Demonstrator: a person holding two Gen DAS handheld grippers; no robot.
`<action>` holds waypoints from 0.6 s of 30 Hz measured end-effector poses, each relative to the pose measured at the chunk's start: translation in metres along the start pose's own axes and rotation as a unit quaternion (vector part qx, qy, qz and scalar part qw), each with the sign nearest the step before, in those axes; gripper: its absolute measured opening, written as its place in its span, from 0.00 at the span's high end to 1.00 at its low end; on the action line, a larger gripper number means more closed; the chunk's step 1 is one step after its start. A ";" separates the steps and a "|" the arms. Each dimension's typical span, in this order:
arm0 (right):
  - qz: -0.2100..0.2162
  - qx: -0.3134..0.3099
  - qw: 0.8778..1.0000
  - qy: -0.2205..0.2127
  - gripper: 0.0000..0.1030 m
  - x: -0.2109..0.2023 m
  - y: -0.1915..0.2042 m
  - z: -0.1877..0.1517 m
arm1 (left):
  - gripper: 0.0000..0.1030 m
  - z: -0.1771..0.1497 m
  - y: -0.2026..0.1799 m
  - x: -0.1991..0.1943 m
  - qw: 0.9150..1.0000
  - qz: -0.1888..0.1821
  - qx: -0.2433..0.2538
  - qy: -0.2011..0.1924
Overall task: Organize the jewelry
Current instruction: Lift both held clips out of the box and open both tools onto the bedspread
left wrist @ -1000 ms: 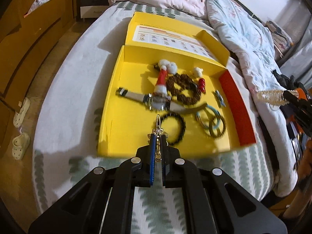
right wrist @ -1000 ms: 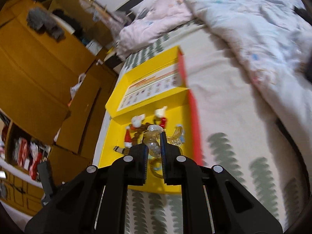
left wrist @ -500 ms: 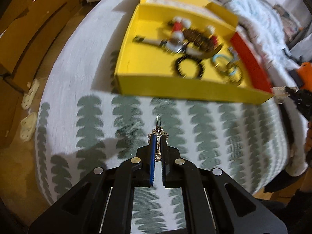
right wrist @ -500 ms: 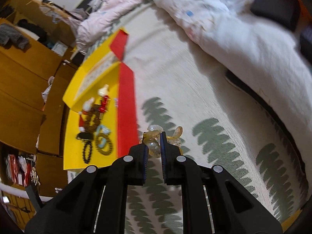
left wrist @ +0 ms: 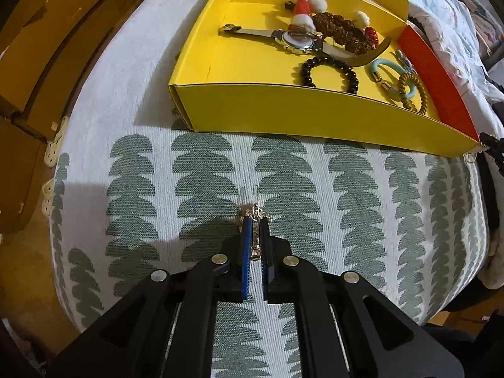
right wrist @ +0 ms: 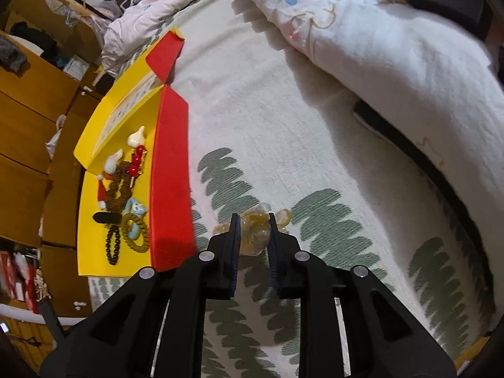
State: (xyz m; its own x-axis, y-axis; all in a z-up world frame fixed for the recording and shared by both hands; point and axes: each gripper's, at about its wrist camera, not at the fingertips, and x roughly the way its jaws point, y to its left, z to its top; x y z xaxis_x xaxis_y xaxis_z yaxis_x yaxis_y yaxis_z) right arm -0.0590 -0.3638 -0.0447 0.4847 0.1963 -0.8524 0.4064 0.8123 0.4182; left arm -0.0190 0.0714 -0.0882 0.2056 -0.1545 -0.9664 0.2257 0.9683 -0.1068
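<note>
Both grippers have left the yellow box, jaws clamping one gold clip and one amber piece.

Bed: carries an open box at the far side, near edge facing the left gripper.
Box contents: wristwatch across the middle; beaded bracelet nearer, right of centre; coiled hair ties right of the bracelet; Santa-hat clip at the far wall.
Left gripper: near the box, over the bed, brooch between its jaws.
Right gripper: right of the box, hair claw between its jaws.
Duvet: far right on the bed.
</note>
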 end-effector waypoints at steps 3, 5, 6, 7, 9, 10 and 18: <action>-0.025 -0.013 1.000 -0.003 0.79 -0.004 0.005 0.000 | 0.89 0.003 0.001 -0.003 1.000 0.002 -0.002 -0.004; -0.037 -0.024 0.999 -0.015 0.78 -0.010 0.010 -0.001 | 0.80 0.004 0.003 -0.008 1.000 -0.007 -0.006 -0.008; -0.045 -0.031 0.998 -0.018 0.78 -0.012 0.014 -0.001 | 0.74 0.004 0.003 -0.011 1.000 -0.007 -0.006 -0.014; -0.062 -0.044 0.997 -0.029 0.78 -0.018 0.020 -0.003 | 0.69 0.004 0.002 -0.014 1.000 -0.008 -0.007 -0.019; -0.076 -0.060 0.994 -0.044 0.78 -0.024 0.029 -0.003 | 0.64 0.005 0.002 -0.022 0.999 -0.011 -0.006 -0.032; -0.082 -0.069 0.993 -0.053 0.77 -0.028 0.035 -0.004 | 0.60 0.006 0.002 -0.025 0.999 -0.014 -0.007 -0.036; -0.084 -0.122 0.984 -0.104 0.49 -0.047 0.080 -0.010 | 0.45 0.018 -0.002 -0.044 0.997 -0.037 -0.017 -0.061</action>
State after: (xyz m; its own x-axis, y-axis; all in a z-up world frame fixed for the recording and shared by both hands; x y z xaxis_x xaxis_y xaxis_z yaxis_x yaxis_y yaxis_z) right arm -0.0567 -0.3020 0.0256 0.5847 -0.0469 -0.8099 0.3085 0.9362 0.1686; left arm -0.0114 0.0730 -0.0412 0.3038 -0.2460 -0.9204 0.2117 0.9594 -0.1865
